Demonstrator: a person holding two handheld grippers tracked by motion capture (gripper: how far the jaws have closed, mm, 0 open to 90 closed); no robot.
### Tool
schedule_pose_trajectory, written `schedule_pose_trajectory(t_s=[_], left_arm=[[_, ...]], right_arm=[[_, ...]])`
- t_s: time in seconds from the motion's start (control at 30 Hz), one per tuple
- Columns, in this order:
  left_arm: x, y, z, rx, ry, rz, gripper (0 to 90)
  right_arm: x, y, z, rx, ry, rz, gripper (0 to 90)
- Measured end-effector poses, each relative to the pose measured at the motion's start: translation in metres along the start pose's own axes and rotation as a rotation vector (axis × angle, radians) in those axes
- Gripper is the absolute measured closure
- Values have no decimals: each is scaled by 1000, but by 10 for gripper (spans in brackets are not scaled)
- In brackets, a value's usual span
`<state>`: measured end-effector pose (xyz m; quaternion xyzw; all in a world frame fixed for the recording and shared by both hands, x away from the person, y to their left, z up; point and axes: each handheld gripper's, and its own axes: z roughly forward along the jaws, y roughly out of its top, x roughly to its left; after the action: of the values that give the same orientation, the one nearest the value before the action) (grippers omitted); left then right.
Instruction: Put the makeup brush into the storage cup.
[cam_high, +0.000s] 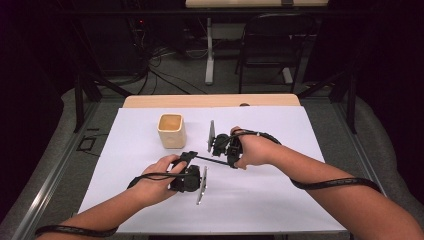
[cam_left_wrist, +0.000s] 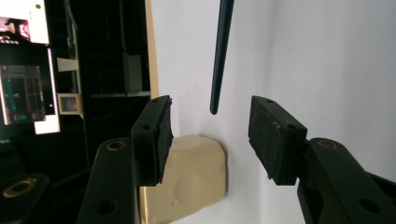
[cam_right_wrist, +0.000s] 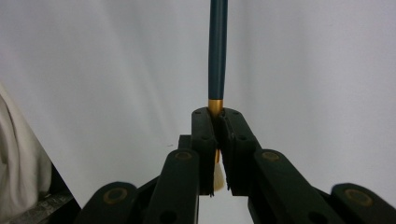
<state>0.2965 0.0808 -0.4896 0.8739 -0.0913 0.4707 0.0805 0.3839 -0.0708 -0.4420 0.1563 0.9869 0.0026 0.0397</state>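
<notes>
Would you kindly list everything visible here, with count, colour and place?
Brush: one, dark teal handle, gold ferrule, pale bristles; clamped at the ferrule in the right gripper, handle pointing toward the left gripper.
Cup: one, cream, on the sheet, left of centre.
Sheet: one, white, covering the table.
Table: one, light wood, far edge showing.
Chair: one, black, behind the table.
Right gripper: one, black, shut on the brush.
Left gripper: one, black, open, near the handle's tip.
Hands: two, each holding a gripper.
</notes>
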Motion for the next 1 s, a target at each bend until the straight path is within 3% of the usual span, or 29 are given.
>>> schedule_pose_trajectory(t_s=[0.4,0.5,0.8,1.0], left_arm=[[-6,4,3,-11,2,23,542],[-10,5,3,-12,14,58,559],[-15,8,4,-3,39,74,594],[-20,11,6,-23,61,78,608]], right_arm=[[3,4,-1,-5,10,-3,842],[4,4,-2,-4,14,4,842],[6,6,-1,-15,28,0,842],[9,7,-3,-18,42,16,842]])
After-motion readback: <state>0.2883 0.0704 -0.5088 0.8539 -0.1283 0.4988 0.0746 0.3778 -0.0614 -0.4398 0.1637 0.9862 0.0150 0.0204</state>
